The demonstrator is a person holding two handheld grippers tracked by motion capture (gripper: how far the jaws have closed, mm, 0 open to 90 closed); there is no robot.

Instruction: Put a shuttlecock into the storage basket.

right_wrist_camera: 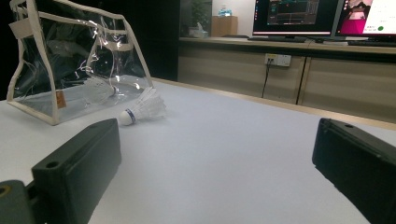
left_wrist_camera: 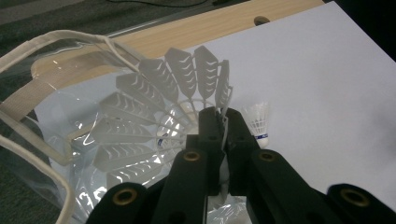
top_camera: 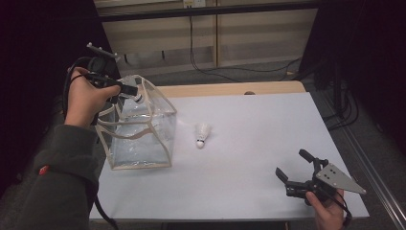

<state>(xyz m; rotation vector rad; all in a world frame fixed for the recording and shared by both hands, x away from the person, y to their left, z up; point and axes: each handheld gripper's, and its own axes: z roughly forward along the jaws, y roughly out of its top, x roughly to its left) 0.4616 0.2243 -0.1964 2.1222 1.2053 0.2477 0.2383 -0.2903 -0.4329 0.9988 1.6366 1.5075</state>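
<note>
Feathered shuttlecock (left_wrist_camera: 159, 102) pinched by left gripper (left_wrist_camera: 219, 122), over clear, perhaps vinyl, bag (top_camera: 139, 129)

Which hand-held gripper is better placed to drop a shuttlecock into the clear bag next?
The left hand-held gripper: it is already shut on a shuttlecock right over the clear bag. The right hand-held gripper sits open and empty, far from the loose shuttlecock.

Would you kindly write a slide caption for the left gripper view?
Left gripper pinching a shuttlecock by its skirt above the clear bag.
</note>
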